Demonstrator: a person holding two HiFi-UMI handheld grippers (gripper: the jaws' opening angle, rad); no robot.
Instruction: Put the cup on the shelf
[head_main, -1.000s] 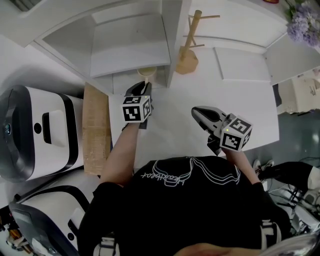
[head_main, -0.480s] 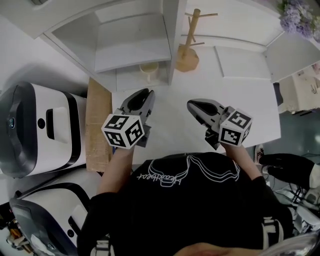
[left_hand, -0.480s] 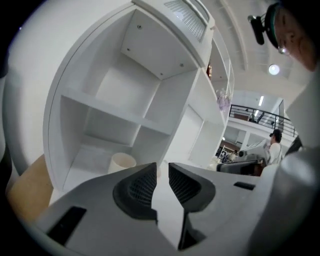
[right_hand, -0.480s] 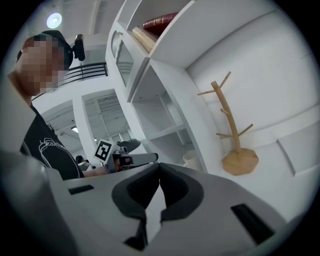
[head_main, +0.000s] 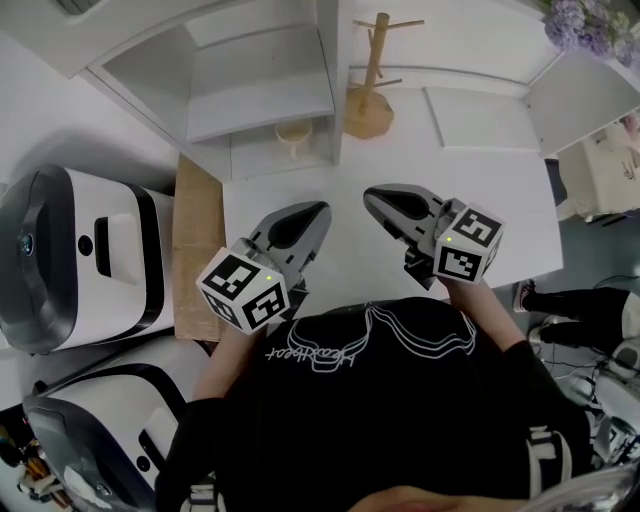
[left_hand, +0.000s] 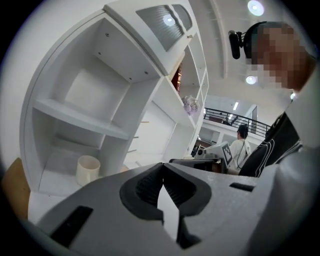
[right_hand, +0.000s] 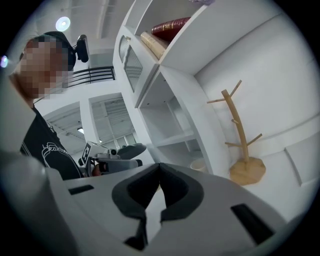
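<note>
A cream cup (head_main: 293, 133) stands upright on the bottom level of the white shelf unit (head_main: 256, 158), close to its right wall. It also shows in the left gripper view as the cup (left_hand: 88, 170) and faintly in the right gripper view as the cup (right_hand: 199, 165). My left gripper (head_main: 322, 208) hovers over the white table well back from the shelf, jaws shut with nothing between them (left_hand: 162, 165). My right gripper (head_main: 368, 193) is beside it, also shut and empty (right_hand: 159, 165). Their tips point toward each other.
A wooden mug tree (head_main: 369, 100) stands right of the shelf unit. A wooden board (head_main: 195, 240) and two white machines (head_main: 80, 255) lie to the left. Purple flowers (head_main: 590, 20) sit at the far right. A person (left_hand: 243, 145) stands far off.
My left gripper has drawn back from the shelf toward my body, leaving the cup standing on the bottom level. The right gripper has drifted slightly left.
</note>
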